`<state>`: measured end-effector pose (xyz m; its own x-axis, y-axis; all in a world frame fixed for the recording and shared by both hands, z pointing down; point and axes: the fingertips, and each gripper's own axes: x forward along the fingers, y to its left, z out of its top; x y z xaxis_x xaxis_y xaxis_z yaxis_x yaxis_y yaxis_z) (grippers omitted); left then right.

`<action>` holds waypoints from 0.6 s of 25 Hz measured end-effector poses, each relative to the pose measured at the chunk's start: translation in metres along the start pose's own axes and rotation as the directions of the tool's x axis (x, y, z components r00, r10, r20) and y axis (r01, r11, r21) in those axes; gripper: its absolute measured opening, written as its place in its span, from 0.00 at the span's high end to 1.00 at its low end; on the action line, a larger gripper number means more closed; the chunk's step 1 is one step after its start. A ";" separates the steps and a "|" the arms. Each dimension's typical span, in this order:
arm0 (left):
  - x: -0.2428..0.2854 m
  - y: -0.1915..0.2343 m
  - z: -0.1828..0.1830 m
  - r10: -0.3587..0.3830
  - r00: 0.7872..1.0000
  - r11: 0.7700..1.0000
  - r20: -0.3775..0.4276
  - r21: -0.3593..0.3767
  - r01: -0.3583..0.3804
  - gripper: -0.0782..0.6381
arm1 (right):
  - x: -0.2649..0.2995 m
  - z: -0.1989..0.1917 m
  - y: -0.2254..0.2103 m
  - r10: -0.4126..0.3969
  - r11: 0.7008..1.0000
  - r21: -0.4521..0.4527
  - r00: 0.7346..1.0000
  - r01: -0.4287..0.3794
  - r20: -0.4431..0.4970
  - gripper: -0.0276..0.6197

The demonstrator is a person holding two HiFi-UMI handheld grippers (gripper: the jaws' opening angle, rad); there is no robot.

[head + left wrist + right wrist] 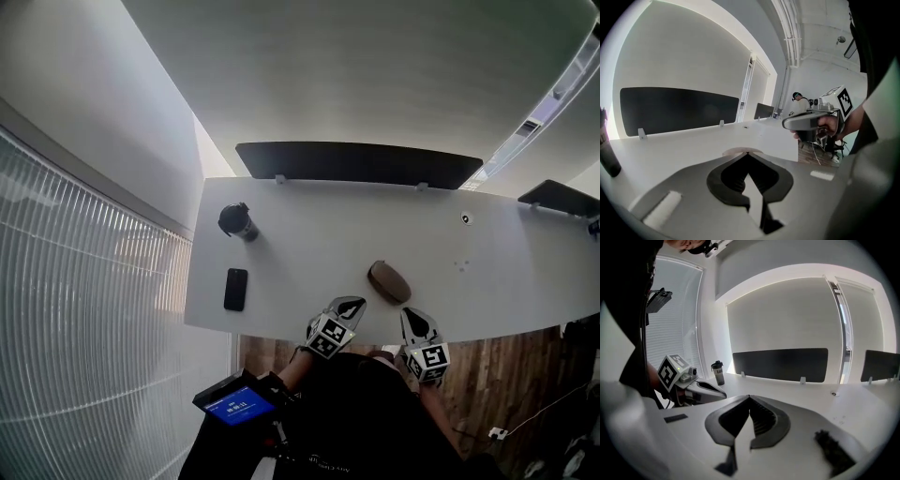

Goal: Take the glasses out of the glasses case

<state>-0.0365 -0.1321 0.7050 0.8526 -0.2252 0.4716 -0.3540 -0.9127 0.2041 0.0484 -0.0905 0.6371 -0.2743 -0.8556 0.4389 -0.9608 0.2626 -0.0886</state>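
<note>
White and long, the desk [309, 234] runs across the room under my head, with a dark flat partition panel [356, 164] standing along its far edge and pale window blinds [84, 309] filling the left side. Brown wooden floor [497, 375] shows under the near edge at the right.

Starting from the left, a black cylindrical drinking bottle [237, 221] stands upright near the left end of the desk. Nearer to me, a black flat phone [235, 289] lies close to the front edge, well apart from the bottle.

Then comes my left gripper [349, 307], over the front edge of the desk. Its jaws are pressed together, tip against tip, with nothing between them.

A little to the right of it and further in lies the brown oval glasses case [389, 281], closed, flat on the desk near the front edge. It sits between my two tools in the head view, and neither one touches it.

My right gripper [417, 323] is just beside the case on the near side, also over the desk edge. Its jaws are clenched too and hold nothing.
</note>
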 end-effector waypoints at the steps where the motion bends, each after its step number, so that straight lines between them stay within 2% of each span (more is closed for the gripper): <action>1: 0.002 -0.002 0.006 0.013 1.000 1.000 0.005 -0.007 -0.012 0.89 | -0.002 0.007 -0.001 0.022 1.000 -0.016 1.000 -0.022 0.002 0.95; 6: 0.022 -0.010 0.019 0.074 0.997 0.997 0.031 -0.039 -0.073 0.89 | -0.008 0.022 -0.022 0.048 0.994 -0.101 0.999 -0.050 -0.018 0.95; 11: 0.037 -0.019 0.025 0.135 0.991 0.990 0.019 -0.047 -0.134 0.89 | -0.009 0.021 -0.044 0.109 0.989 -0.096 0.994 -0.110 -0.014 0.95; 15: 0.048 -0.028 0.031 0.205 0.979 0.976 0.009 -0.077 -0.204 0.89 | -0.010 0.029 -0.060 0.180 0.978 -0.107 0.984 -0.180 -0.013 0.95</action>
<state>0.0262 -0.1285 0.6950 0.7651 -0.4108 0.4958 -0.5491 -0.8185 0.1692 0.1078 -0.1105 0.6125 -0.4423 -0.7886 0.4272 -0.8857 0.4590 -0.0697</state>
